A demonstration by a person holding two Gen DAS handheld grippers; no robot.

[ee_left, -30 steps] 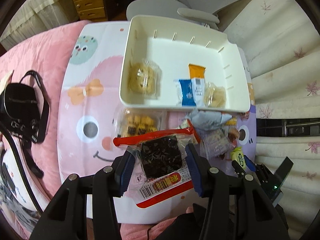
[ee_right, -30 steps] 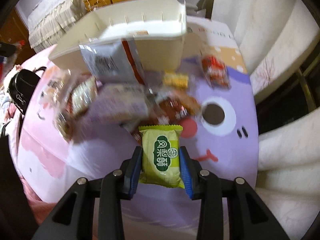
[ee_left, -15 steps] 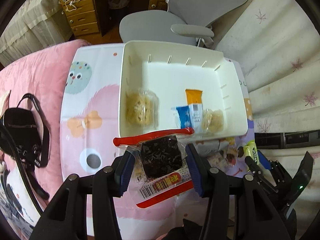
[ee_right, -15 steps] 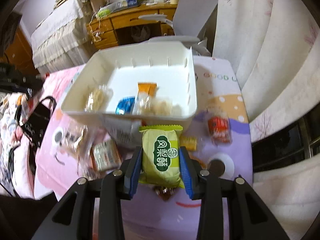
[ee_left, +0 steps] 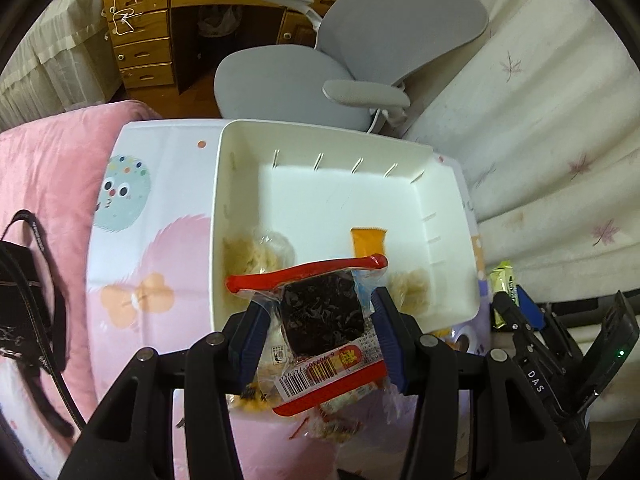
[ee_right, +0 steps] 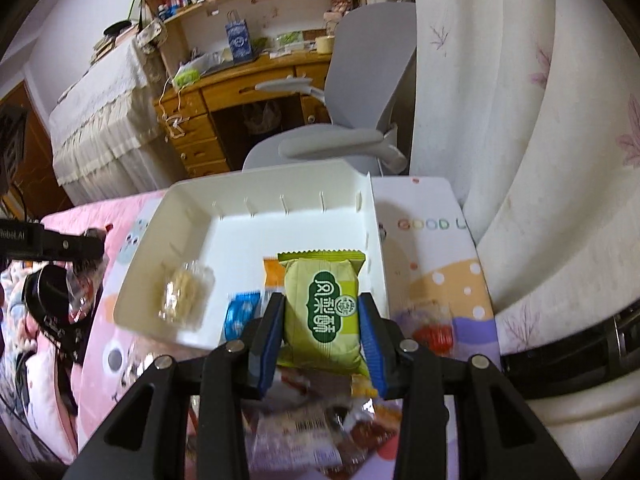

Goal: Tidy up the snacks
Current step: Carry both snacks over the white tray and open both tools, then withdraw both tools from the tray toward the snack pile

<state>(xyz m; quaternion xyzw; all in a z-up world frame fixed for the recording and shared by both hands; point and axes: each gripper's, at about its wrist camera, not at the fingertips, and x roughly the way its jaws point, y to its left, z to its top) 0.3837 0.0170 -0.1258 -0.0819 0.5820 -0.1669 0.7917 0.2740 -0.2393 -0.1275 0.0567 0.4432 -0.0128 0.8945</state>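
My left gripper (ee_left: 320, 320) is shut on a clear red-edged packet of dark snack (ee_left: 320, 312), held above the near rim of the white bin (ee_left: 440, 184). My right gripper (ee_right: 322, 320) is shut on a green snack packet (ee_right: 324, 300), held over the bin's (ee_right: 256, 196) near right corner. In the bin lie a pale cookie pack (ee_right: 182, 294), a blue packet (ee_right: 240, 312) and an orange packet (ee_left: 368, 240). The right gripper and its green packet (ee_left: 504, 284) show at the right of the left wrist view.
Loose snacks lie on the cartoon-print mat (ee_right: 436, 248) in front of the bin, among them a red packet (ee_right: 434, 336). A grey office chair (ee_left: 320, 76) and wooden desk (ee_left: 148, 40) stand behind. A black camera bag (ee_left: 20, 316) lies left on the pink blanket.
Both grippers rose from the mat and moved forward toward the bin, each carrying its packet. The bin now sits directly under and ahead of both packets.
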